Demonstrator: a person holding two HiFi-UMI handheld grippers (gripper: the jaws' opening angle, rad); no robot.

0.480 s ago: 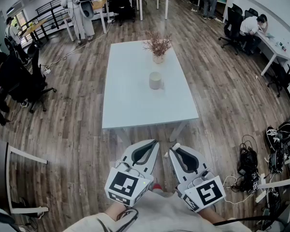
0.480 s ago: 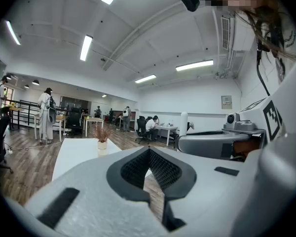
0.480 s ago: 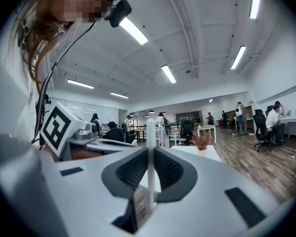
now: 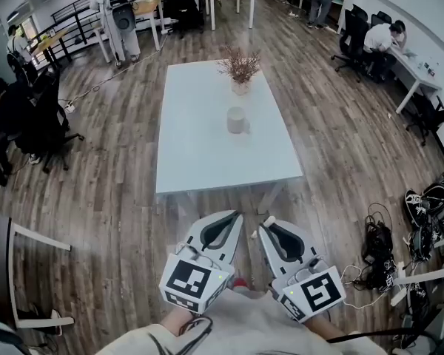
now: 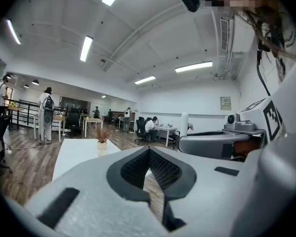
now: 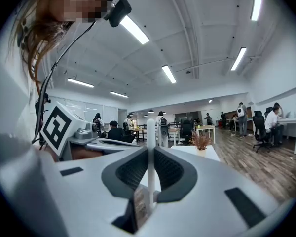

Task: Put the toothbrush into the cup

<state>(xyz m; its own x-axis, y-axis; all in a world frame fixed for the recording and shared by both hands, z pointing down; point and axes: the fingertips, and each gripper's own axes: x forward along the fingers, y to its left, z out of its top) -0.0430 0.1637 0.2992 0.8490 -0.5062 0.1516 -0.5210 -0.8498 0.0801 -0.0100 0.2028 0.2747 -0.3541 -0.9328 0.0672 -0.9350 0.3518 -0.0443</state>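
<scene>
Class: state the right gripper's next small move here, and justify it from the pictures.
Probably carry the right gripper forward toward the cup. Its jaws grip the toothbrush, and the cup stands on the white table, well ahead of it.

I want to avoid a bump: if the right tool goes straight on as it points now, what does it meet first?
Probably the near edge of the white table; nothing stands before it. The right tool, shut on the toothbrush, may instead pass above it: height is unclear.
</scene>
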